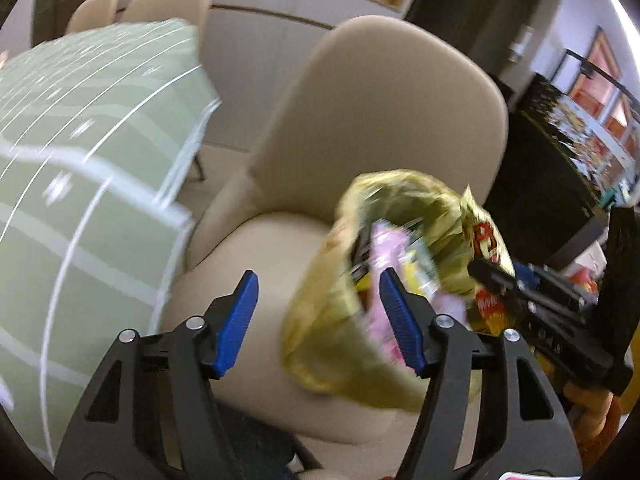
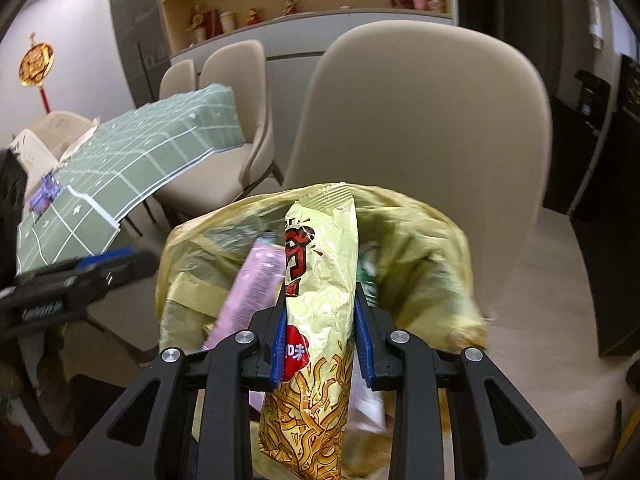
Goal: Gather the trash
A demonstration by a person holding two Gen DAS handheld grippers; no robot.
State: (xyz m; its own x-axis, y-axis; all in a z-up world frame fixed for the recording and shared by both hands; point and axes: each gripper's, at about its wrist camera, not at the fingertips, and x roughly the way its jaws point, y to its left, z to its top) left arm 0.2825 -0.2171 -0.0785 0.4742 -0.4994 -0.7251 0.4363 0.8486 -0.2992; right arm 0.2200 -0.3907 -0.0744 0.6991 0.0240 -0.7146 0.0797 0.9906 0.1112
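A yellow plastic trash bag [image 1: 320,344] gapes open over the seat of a beige chair [image 1: 380,100], with a pink wrapper [image 1: 384,248] and other packets inside. My left gripper [image 1: 318,280] is open just at the bag's near rim. Its right finger lies against the rim and nothing is pinched. My right gripper [image 2: 320,292] is shut on a yellow-green noodle snack packet [image 2: 320,248], which stands upright over the bag's mouth [image 2: 420,240]. In the left wrist view that packet [image 1: 486,236] shows at the bag's right edge.
A table with a green checked cloth [image 1: 80,160] sits close on the left, with more beige chairs [image 2: 236,80] beyond it. The chair's tall backrest [image 2: 420,112] rises behind the bag. Dark cabinets [image 2: 600,160] stand on the right and shelves [image 2: 300,0] along the back wall.
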